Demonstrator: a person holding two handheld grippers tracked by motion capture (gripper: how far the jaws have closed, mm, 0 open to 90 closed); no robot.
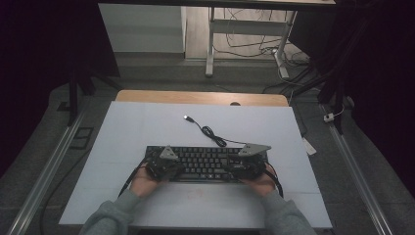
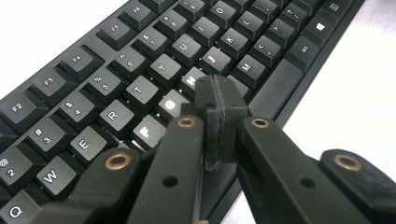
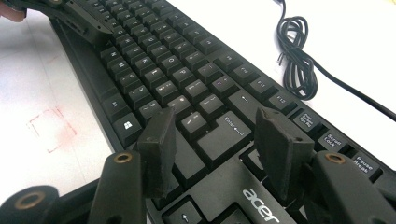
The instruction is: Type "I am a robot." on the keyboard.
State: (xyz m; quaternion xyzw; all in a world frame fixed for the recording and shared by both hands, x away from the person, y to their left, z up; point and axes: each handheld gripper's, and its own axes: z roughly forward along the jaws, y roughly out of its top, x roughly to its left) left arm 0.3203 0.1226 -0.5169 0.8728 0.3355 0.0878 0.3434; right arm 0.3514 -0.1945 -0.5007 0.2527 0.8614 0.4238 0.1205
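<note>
White sheeting covers the counter [image 1: 122, 196], with a dim floor and desk legs beyond it, and a black keyboard [image 1: 205, 164] lies across the near middle, its cable [image 1: 210, 132] coiling away toward the far edge with the plug lying loose. A person's 2 hands come in from below, each carrying a gripper over one end of the keyboard. The left gripper [image 2: 220, 100] has its jaws pressed together with nothing between them, and the closed tip sits low over the letter rows near the G and H keys; I cannot tell whether it is touching a key. The right gripper [image 3: 217, 135] hangs with its jaws apart, 1 on each side of the Enter key [image 3: 224, 135], gripping nothing. The work looks like pressing keys with the closed left tip while the right waits. The main risk, as I judge it, is that the blunt tip is wider than the gaps between keys, so a slightly off-centre push could catch 2 keys at once or slip off a cap edge. A hard push could also slide the keyboard on the smooth sheet, and the right gripper's open jaws hang close enough to bump Enter by accident.
</note>
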